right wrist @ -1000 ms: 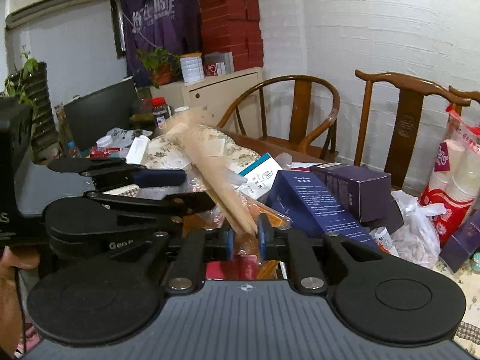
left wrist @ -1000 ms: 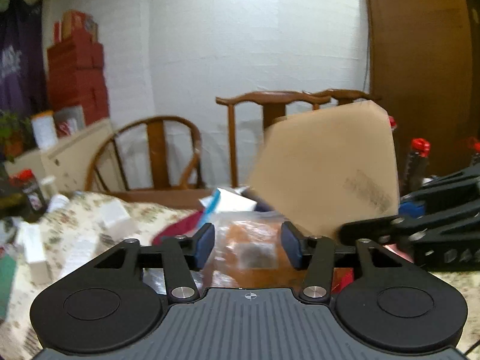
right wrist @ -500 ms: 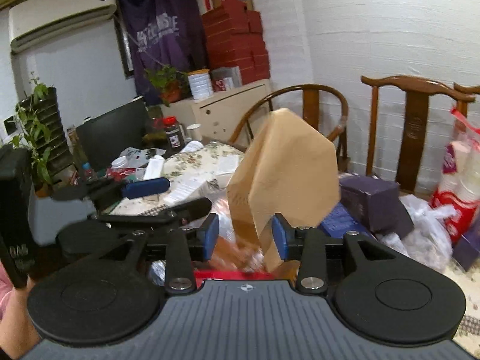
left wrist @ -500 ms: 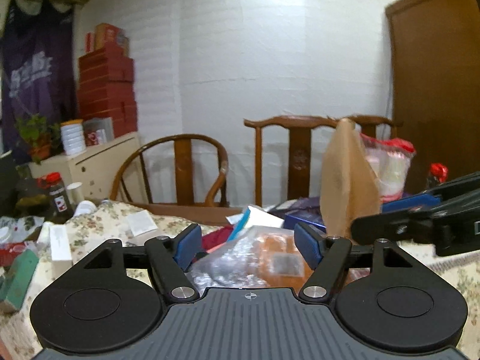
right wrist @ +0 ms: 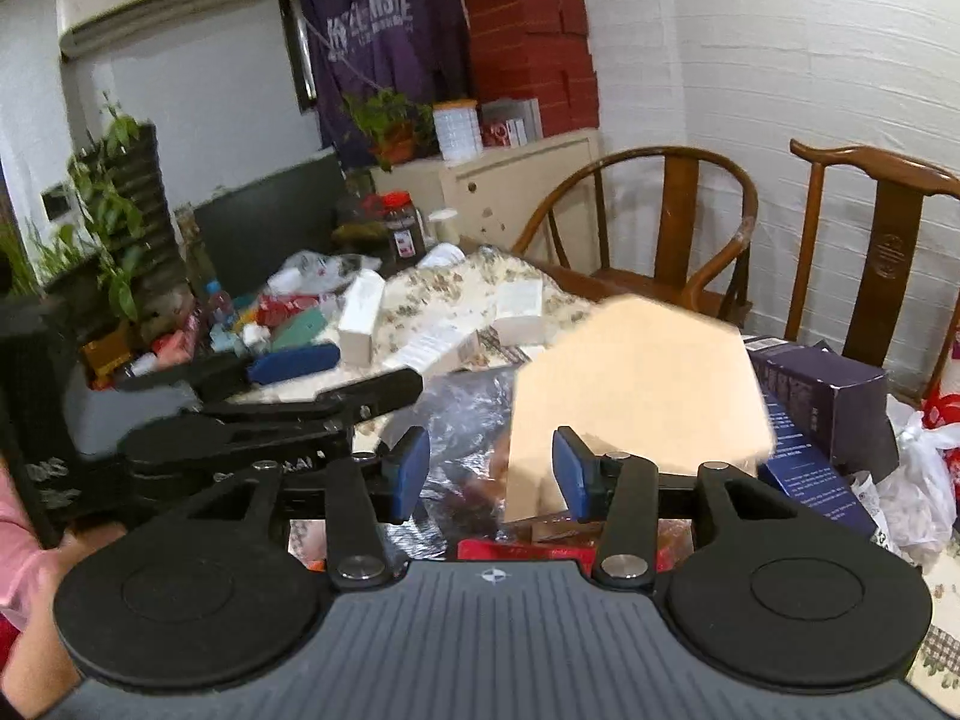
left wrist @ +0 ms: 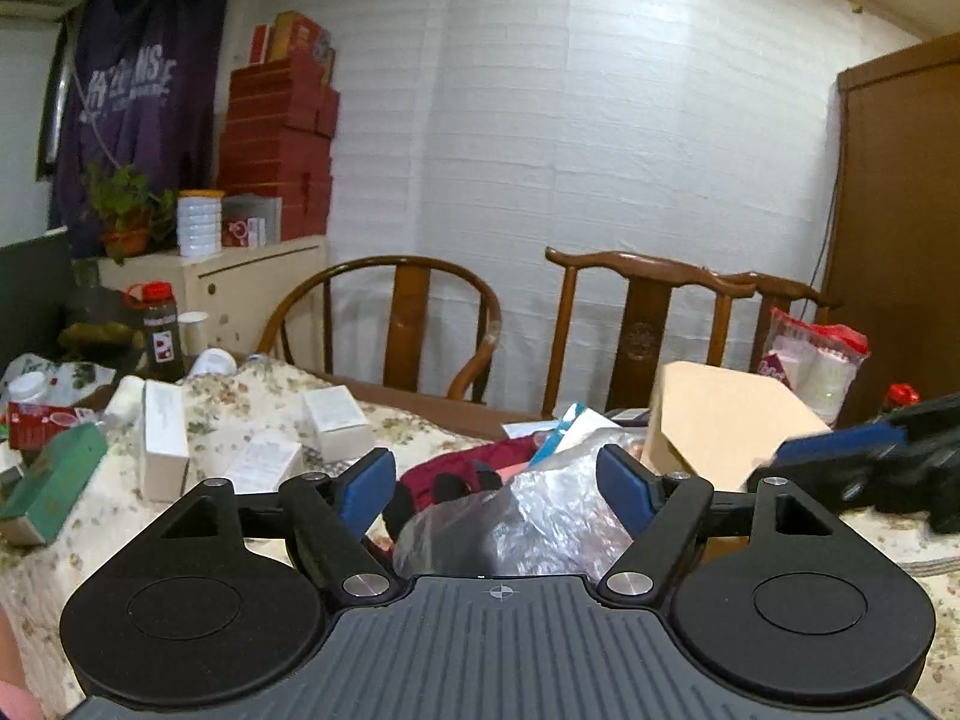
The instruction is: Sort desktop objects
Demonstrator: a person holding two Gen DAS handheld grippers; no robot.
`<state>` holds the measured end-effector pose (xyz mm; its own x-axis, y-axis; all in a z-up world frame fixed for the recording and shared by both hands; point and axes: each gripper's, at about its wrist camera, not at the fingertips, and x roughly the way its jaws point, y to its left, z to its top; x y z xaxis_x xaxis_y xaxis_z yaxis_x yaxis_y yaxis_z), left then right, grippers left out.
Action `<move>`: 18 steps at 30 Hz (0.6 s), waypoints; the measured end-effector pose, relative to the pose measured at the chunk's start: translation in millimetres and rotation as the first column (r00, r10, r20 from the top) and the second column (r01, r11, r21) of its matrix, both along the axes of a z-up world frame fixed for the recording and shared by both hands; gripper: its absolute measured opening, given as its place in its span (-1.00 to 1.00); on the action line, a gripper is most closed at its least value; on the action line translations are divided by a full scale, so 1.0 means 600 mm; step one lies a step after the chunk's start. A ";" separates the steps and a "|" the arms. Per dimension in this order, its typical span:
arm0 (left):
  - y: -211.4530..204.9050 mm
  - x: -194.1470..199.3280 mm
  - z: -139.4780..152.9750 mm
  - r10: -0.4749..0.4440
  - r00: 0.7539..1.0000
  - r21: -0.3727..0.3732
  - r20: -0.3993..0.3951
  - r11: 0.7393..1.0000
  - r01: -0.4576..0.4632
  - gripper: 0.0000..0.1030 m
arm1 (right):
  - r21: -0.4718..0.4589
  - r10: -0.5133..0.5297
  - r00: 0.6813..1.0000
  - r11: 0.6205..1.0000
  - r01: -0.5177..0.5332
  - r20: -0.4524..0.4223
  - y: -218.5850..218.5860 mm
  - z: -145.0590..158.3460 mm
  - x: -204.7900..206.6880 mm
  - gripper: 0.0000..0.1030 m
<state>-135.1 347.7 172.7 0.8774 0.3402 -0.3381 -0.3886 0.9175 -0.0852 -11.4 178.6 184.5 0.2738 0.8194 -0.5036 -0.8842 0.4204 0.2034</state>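
A tan kraft paper envelope (right wrist: 636, 384) lies tilted on the pile of goods just beyond my right gripper (right wrist: 491, 468), which is open and empty. The envelope also shows in the left wrist view (left wrist: 720, 420) at right. My left gripper (left wrist: 497, 483) is open and empty above a crinkled clear plastic bag (left wrist: 528, 516) and a dark red cloth (left wrist: 468, 471). Each gripper shows in the other's view: the right gripper (left wrist: 864, 456) at right, the left gripper (right wrist: 270, 384) at left.
White boxes (left wrist: 162, 438) and a green box (left wrist: 54, 480) lie on the floral tablecloth (left wrist: 384, 420) at left. Dark blue boxes (right wrist: 822, 396) and white plastic bags (right wrist: 918, 468) sit at right. Wooden chairs (left wrist: 420, 324) stand behind the table.
My right gripper opened and let go of the envelope, which dropped onto the pile. My left gripper opened wider. Both grippers pulled back and up.
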 end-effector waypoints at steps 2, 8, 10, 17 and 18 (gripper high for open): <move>-0.011 -0.010 -0.002 -0.005 1.000 -0.006 0.011 1.000 0.005 0.66 | 0.041 -0.018 1.000 0.999 0.017 0.009 -0.029 0.013 -0.006 0.30; -0.102 -0.039 -0.018 -0.107 0.994 0.029 0.027 0.994 0.106 0.74 | 0.102 -0.154 0.986 0.984 0.147 0.068 -0.166 0.015 -0.015 0.69; -0.145 -0.043 -0.027 -0.155 0.988 0.037 0.023 0.987 0.154 0.76 | 0.112 -0.228 0.967 0.970 0.216 0.110 -0.222 -0.002 -0.019 0.83; -0.307 -0.041 -0.078 -0.353 0.936 0.078 -0.011 0.933 0.352 0.86 | -0.046 -0.436 0.895 0.896 0.441 0.091 -0.357 -0.119 0.022 0.86; -0.331 -0.039 -0.091 -0.382 0.924 0.083 -0.032 0.920 0.383 0.87 | -0.087 -0.458 0.886 0.882 0.463 0.072 -0.363 -0.141 0.033 0.86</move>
<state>-158.6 149.3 118.1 0.9416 0.0077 -0.3366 -0.0070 1.0000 0.0033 8.4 -39.0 99.6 0.6337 0.5418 -0.5521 -0.5936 0.7982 0.1020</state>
